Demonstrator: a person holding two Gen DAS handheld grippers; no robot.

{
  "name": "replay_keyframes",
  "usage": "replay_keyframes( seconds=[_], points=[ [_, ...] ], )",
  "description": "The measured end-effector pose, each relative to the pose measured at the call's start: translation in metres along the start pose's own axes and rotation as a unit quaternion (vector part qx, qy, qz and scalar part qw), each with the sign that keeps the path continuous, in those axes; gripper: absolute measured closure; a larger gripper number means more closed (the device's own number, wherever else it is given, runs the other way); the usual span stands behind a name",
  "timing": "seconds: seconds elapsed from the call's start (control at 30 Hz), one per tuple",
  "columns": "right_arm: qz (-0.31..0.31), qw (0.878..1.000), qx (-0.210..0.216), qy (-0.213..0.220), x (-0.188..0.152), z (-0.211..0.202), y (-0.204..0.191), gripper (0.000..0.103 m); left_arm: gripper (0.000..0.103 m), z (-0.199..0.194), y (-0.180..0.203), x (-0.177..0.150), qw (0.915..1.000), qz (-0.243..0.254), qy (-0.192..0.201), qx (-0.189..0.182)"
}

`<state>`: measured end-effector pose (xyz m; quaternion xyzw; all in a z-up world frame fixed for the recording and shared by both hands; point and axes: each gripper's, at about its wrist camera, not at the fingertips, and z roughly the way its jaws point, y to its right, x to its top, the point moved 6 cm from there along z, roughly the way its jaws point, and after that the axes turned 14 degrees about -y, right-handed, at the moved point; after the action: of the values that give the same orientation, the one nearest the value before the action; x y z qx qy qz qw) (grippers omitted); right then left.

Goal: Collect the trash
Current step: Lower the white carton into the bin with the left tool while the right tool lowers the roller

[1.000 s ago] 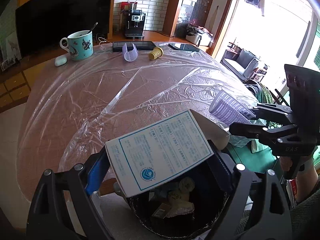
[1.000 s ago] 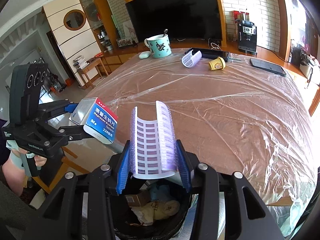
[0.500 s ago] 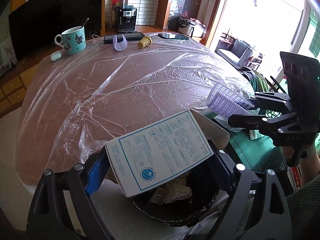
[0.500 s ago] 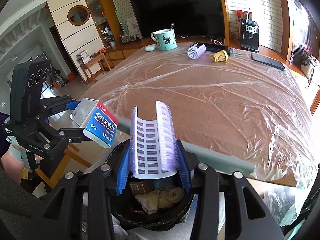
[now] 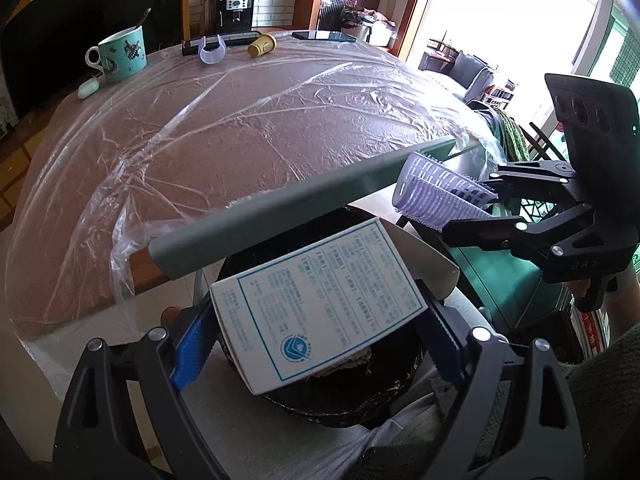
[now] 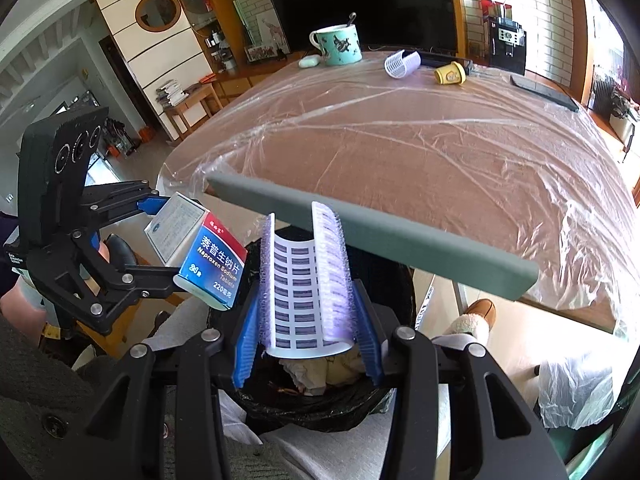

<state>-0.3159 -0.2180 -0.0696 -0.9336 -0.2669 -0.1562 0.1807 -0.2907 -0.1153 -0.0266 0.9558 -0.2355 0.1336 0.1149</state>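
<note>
My left gripper point(image 5: 316, 332) is shut on a white and blue medicine box point(image 5: 316, 304), held over the black-lined trash bin point(image 5: 352, 408). The box also shows in the right wrist view point(image 6: 208, 264), in the left gripper point(image 6: 176, 248). My right gripper point(image 6: 306, 340) is shut on a pale purple hair roller point(image 6: 306, 280), held over the same bin point(image 6: 320, 404), which holds crumpled trash. The right gripper point(image 5: 480, 210) and roller point(image 5: 436, 196) show at right in the left wrist view.
The plastic-covered table point(image 6: 400, 152) lies ahead, its grey edge bar point(image 6: 372, 236) just above the bin. At its far end stand a teal mug point(image 6: 338, 45), a second hair roller point(image 6: 401, 63), a small yellow cup point(image 6: 451, 74) and a phone point(image 6: 544, 92).
Both grippers have dropped and pulled back from above the table to below its edge, over the bin. The grey edge bar has come into view. Both still hold their items.
</note>
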Motion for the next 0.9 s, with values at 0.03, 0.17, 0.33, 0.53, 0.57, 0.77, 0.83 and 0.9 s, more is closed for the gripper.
replay_keyframes(
  seconds=[0.03,0.17,0.33,0.53,0.57,0.77,0.83,0.9],
  points=[
    [0.001,1.000,0.002,-0.005,-0.002,0.003,0.000,0.060,0.013,0.003,0.000,-0.001,1.0000,0.000,-0.004,0.000],
    [0.005,1.000,0.003,-0.013,-0.005,0.012,-0.001,0.060,0.013,0.013,-0.002,-0.006,0.9998,-0.001,-0.018,0.004],
    [0.007,1.000,-0.007,-0.025,-0.009,0.023,0.000,0.060,0.013,0.026,-0.006,-0.009,0.9994,-0.001,-0.031,0.018],
    [0.012,0.999,-0.023,-0.039,-0.013,0.036,0.003,0.060,0.013,0.042,-0.009,-0.013,0.9981,-0.001,-0.043,0.044],
    [0.012,0.999,-0.025,-0.041,-0.013,0.038,0.004,0.060,0.013,0.044,-0.009,-0.013,0.9979,-0.001,-0.045,0.046],
    [0.014,0.998,-0.033,-0.050,-0.015,0.050,0.007,0.060,0.013,0.058,-0.009,-0.016,0.9971,-0.002,-0.056,0.052],
    [0.015,0.998,-0.037,-0.053,-0.015,0.054,0.009,0.060,0.013,0.061,-0.010,-0.015,0.9968,-0.002,-0.060,0.052],
    [0.015,0.997,-0.042,-0.056,-0.016,0.057,0.009,0.060,0.013,0.065,-0.012,-0.015,0.9965,-0.001,-0.063,0.054]
  ],
)
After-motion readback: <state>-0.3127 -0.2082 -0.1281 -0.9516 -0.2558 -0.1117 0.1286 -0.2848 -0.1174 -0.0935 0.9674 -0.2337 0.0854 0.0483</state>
